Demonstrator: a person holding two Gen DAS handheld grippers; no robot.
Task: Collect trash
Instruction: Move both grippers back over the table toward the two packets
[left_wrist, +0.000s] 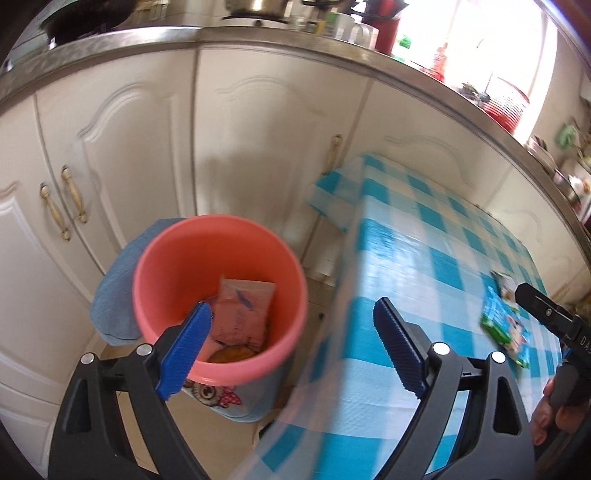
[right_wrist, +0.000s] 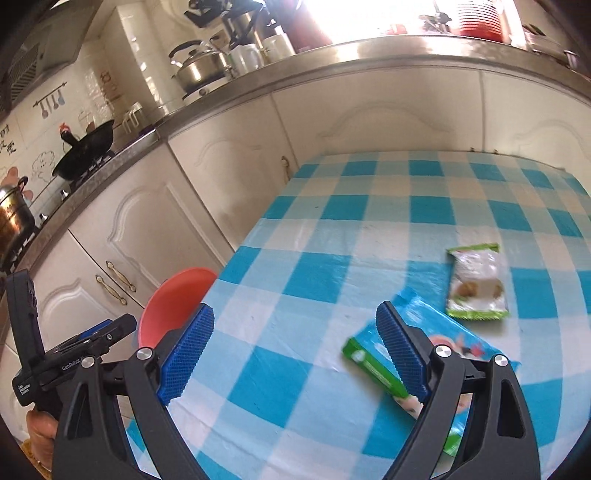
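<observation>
Beside the near left corner of the table draped in a blue-and-white checked plastic cloth (left_wrist: 436, 258), in the left wrist view, a round salmon-pink plastic bin (left_wrist: 221, 291) is standing on the floor in front of the white kitchen cabinet doors (left_wrist: 122, 147). A pale pink wrapper (left_wrist: 245, 306) and an orange-brown scrap (left_wrist: 231, 355) are lying inside it, and a blue cloth (left_wrist: 118, 291) is hanging off its far left side. The left gripper (left_wrist: 291, 343) is hovering over the bin's near rim, its blue ribbed pads (left_wrist: 188, 343) standing wide apart and holding nothing. Toward the table's right edge, a flat green and blue printed packet (left_wrist: 504, 328) is lying on the cloth, blurred, and the black tip of the right gripper (left_wrist: 543, 308) is showing just beside it; part of a hand (left_wrist: 554, 413) is gripping its handle below.

Over the near part of the table (right_wrist: 332, 229), in the right wrist view, the right gripper (right_wrist: 295, 354) is hanging with its jaws spread wide and empty. The green and blue packet (right_wrist: 373, 360) is lying on the cloth partly under the right-hand finger. Just beyond it, toward the table's right side, a white snack wrapper with green ends (right_wrist: 476, 284) is lying flat, apart from both pads. The pink bin (right_wrist: 170, 306) is peeking out past the table's left edge, and the left gripper (right_wrist: 92, 339) is showing near it at the lower left, side-on.
</observation>
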